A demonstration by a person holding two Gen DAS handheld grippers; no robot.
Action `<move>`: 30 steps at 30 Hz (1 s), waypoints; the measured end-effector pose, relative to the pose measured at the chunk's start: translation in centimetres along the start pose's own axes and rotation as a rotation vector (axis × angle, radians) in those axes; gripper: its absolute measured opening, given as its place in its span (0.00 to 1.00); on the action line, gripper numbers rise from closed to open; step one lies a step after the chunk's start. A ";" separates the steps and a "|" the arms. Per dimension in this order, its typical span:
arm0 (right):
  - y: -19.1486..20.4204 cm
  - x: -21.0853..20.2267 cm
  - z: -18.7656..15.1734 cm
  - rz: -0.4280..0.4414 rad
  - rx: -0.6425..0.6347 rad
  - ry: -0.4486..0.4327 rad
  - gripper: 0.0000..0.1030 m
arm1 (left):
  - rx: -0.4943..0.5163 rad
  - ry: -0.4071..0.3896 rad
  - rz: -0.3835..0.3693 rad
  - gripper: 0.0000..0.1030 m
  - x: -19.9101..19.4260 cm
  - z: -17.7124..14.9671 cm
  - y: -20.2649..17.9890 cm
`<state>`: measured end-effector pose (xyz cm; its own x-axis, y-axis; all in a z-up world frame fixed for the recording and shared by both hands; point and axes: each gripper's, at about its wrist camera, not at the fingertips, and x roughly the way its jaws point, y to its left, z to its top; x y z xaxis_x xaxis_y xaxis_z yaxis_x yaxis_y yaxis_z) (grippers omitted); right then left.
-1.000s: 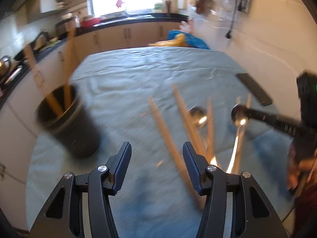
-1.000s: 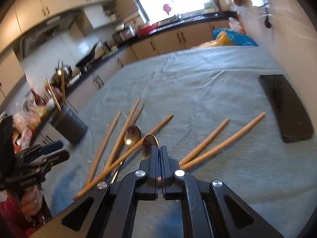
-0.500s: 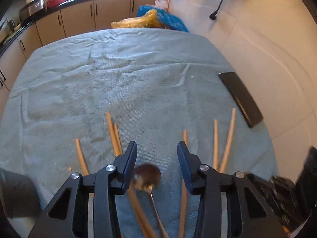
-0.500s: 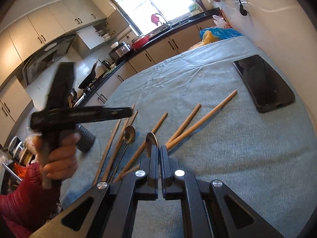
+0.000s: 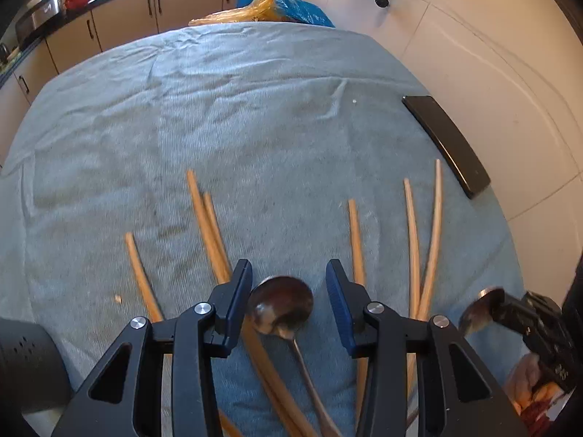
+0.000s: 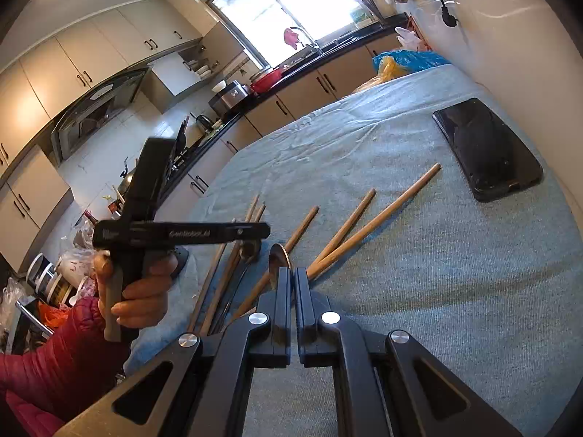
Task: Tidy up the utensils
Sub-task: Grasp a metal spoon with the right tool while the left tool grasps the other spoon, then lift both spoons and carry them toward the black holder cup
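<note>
My left gripper point(image 5: 288, 276) is open, its fingers on either side of the bowl of a metal spoon point(image 5: 282, 307) that lies on the grey-blue cloth point(image 5: 255, 109). Several wooden chopsticks point(image 5: 204, 215) lie fanned around it. My right gripper point(image 6: 293, 276) is shut on a second metal spoon point(image 6: 278, 256), held just above the cloth; it also shows at the right edge of the left wrist view point(image 5: 482, 307). The black utensil holder point(image 5: 25, 364) sits at the lower left.
A black phone point(image 5: 446, 145) lies near the cloth's right edge, next to the tiled wall. More chopsticks point(image 6: 368, 225) lie in front of the right gripper. Kitchen cabinets and a blue and yellow bag point(image 5: 269, 9) are beyond the table's far edge.
My left gripper has swung from beside the black holder over to the spoon and now straddles its bowl. My right gripper has stayed shut on its spoon and lifted slightly.
</note>
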<state>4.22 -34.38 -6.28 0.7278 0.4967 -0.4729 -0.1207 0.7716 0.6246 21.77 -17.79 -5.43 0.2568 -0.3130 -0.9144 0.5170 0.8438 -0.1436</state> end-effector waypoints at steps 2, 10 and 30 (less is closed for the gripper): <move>0.0 -0.1 -0.1 0.000 0.003 -0.002 0.03 | -0.009 0.000 -0.012 0.40 -0.3 -0.7 0.5; 0.2 -0.1 -0.3 0.002 -0.001 0.001 0.03 | -0.022 -0.009 -0.045 0.40 -0.5 -2.2 1.0; 4.5 -3.1 -0.4 -0.174 -0.128 -0.118 0.03 | 0.018 -0.237 0.077 0.03 -6.0 -4.6 -1.7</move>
<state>1.10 -32.31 -2.29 0.8179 0.3083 -0.4859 -0.0663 0.8892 0.4527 15.61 -15.36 -1.39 0.4791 -0.3429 -0.8081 0.5025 0.8619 -0.0678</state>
